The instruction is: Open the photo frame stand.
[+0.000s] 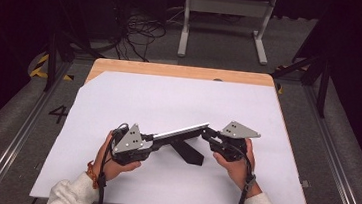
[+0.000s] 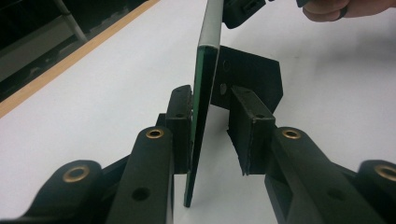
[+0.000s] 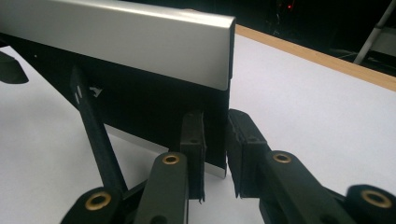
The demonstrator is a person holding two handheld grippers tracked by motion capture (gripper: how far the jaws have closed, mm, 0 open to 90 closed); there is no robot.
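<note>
White sheeting covers the wooden table (image 1: 182, 72), and near its front middle a thin flat panel (image 1: 178, 131) with a silver edge and a black prop-up stand (image 1: 187, 150) behind it is held between the two grippers. The left gripper (image 1: 146, 140) sits at the panel's left end; in the left gripper view one pad lies against the panel (image 2: 201, 116) while the other stands a little off it, so whether it truly clamps cannot be told. The right gripper (image 1: 209, 133) takes the panel's right end, and in the right gripper view its jaws straddle the dark lower corner of the panel (image 3: 140, 98), apparently pinching it. Judging by its look, the panel is stiff, fairly light, smooth and likely slippery on its metal rim, with a face that may scratch or crack. The short ends, clear of the stand, seem the safest places to grip.
</note>
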